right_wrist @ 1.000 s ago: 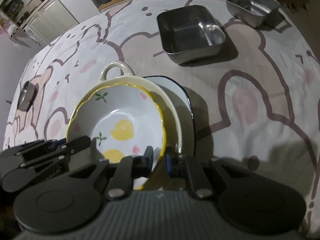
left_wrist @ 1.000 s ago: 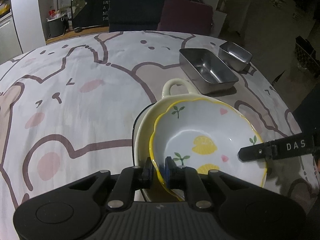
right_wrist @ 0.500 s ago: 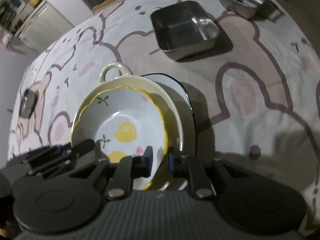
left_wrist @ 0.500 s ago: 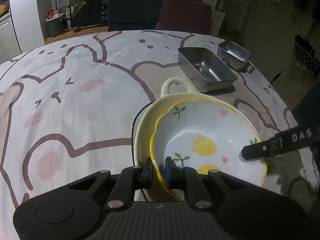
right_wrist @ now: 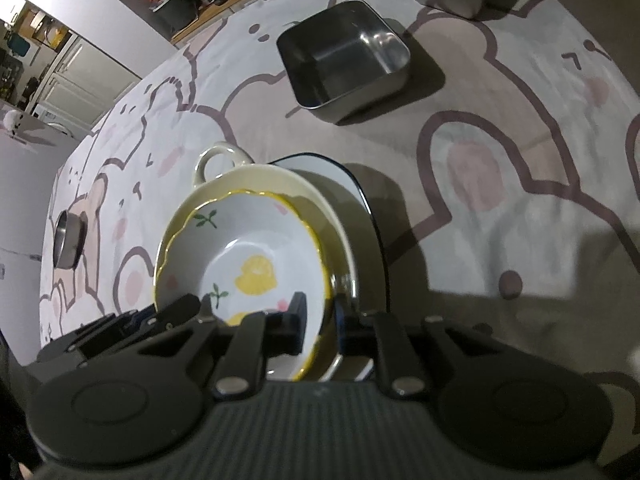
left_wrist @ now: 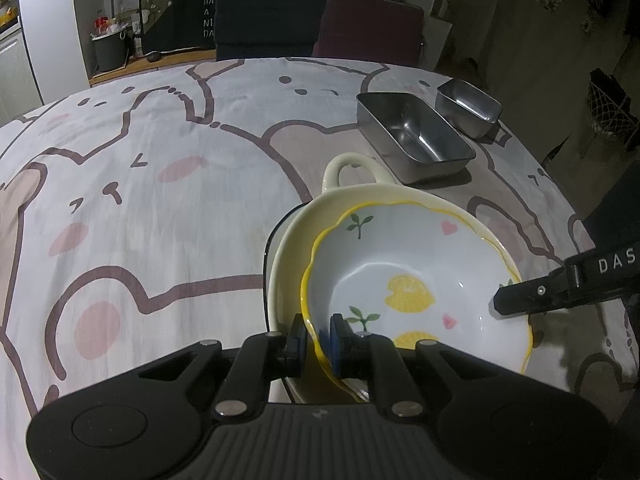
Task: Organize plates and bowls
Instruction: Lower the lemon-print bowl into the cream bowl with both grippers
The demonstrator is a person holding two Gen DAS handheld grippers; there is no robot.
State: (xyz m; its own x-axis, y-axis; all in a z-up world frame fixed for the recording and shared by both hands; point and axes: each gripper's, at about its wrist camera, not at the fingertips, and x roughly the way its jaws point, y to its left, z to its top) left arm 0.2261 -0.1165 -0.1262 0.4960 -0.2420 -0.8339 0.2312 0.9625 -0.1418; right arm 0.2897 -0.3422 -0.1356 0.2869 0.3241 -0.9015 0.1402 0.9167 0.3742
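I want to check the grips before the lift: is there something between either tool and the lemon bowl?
Nothing visible stands between. The left tool is shut on the near rim of the lemon bowl. The right tool straddles the opposite rim, its jaws closing on it. The bowl sits nested in the cream handled bowl.

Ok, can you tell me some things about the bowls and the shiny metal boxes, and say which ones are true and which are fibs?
1. The white bowl with yellow lemons sits inside the cream bowl with a loop handle. True.
2. The left gripper pinches the lemon bowl's rim. True.
3. The two shiny rectangular metal trays are stacked together. False: they stand side by side on the bear-patterned tablecloth.
4. The lemon bowl is full of soup. False: it is empty.
5. The right gripper has the lemon bowl's rim between its closing jaws. True.
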